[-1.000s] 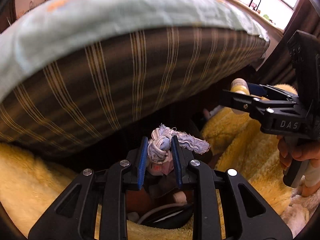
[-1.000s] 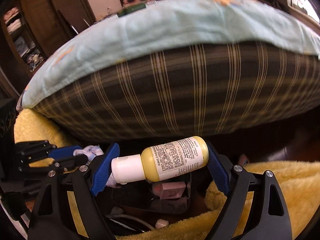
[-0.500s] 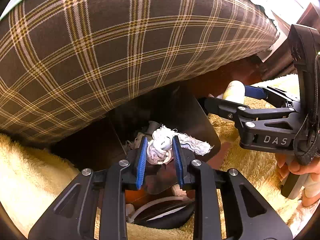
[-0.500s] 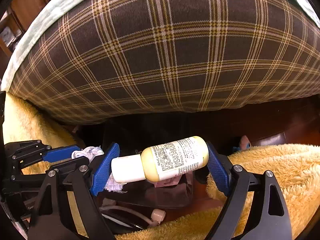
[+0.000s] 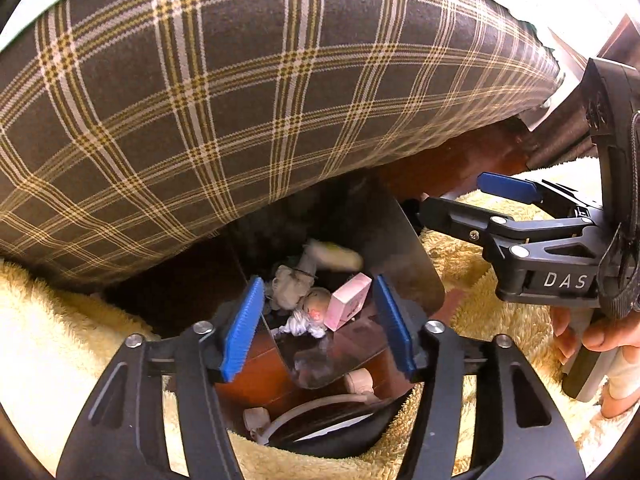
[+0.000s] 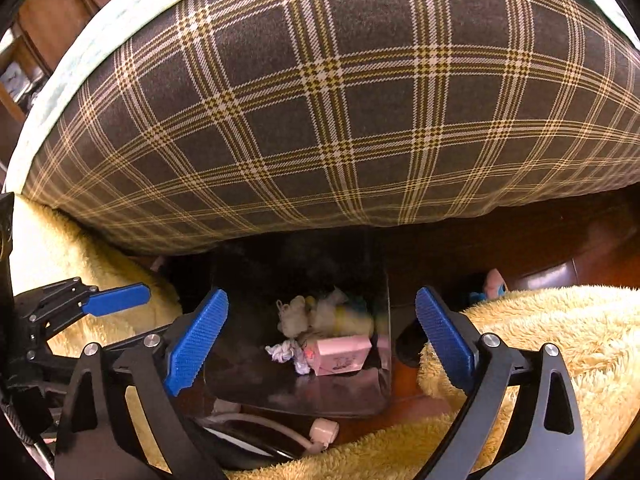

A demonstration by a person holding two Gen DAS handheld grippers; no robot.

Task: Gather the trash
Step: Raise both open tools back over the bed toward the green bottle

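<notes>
left wrist view: the left gripper [image 5: 320, 320] has its blue pads [image 5: 242, 328] spread wide with nothing between them. below the gap sits a dark bin [image 5: 376, 240] tucked under the edge of a brown plaid mattress [image 5: 240, 100]. inside the bin lie a pink box [image 5: 347, 300], a white rag [image 5: 302, 326], a pale crumpled wad [image 5: 288, 286] and a blurred yellow bottle [image 5: 336, 254]. the right gripper [image 5: 460, 200] reaches in from the right side above a yellow fluffy blanket [image 5: 60, 360], held by a hand [image 5: 596, 340]; its fingers are apart and hold nothing. a white cable [image 5: 316, 406] lies on the reddish floor just in front of the bin.

right wrist view: the right gripper [image 6: 320, 336] is spread wide and empty, directly over the bin [image 6: 296, 384]. the pink box [image 6: 340, 354] lies on its side in the bin, touching the white rag [image 6: 286, 354]; behind them sit the pale wad [image 6: 294, 314] and the blurred yellow bottle [image 6: 352, 318]. the left gripper [image 6: 116, 298] shows at the left edge, one blue pad clearly seen, the other hidden. the plaid mattress [image 6: 340, 100] fills the top, the yellow blanket [image 6: 560, 340] the right, and the cable [image 6: 280, 428] runs along the bottom.
</notes>
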